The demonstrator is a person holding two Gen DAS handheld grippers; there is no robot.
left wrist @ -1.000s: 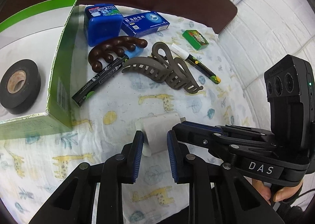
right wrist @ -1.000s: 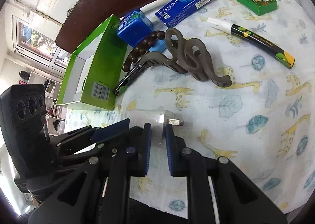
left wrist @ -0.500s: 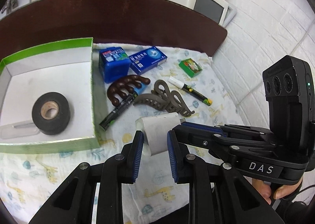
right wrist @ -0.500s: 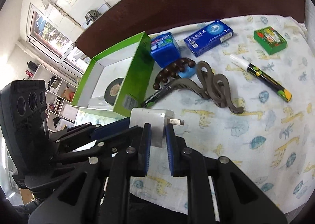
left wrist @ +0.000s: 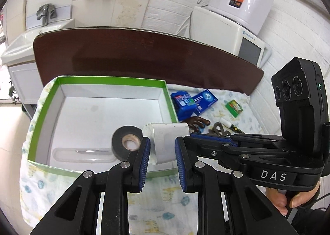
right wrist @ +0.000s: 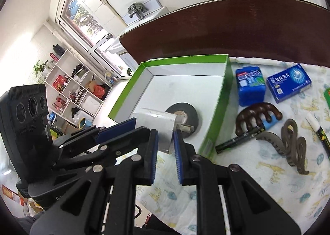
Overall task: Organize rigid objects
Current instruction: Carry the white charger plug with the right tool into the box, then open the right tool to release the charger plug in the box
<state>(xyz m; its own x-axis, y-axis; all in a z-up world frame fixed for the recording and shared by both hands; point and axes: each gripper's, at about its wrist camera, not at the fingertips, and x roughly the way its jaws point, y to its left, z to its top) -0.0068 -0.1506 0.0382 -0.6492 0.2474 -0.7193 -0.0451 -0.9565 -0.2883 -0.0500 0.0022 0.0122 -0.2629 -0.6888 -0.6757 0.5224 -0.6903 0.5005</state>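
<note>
Both grippers, left [left wrist: 160, 150] and right [right wrist: 165, 143], clamp the white plug [left wrist: 168, 142], holding it above the green box's [left wrist: 167, 98] near edge beside the tape roll [left wrist: 126, 143]; next, probably lower it inside and release

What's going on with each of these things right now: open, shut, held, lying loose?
Left tool: shut on white plug.
Right tool: shut on white plug.
White plug: held by both, lifted over the box.
Green box: open, no lid.
Tape roll: lying flat inside the box.
Hair claw: lying loose on the cloth.
</note>
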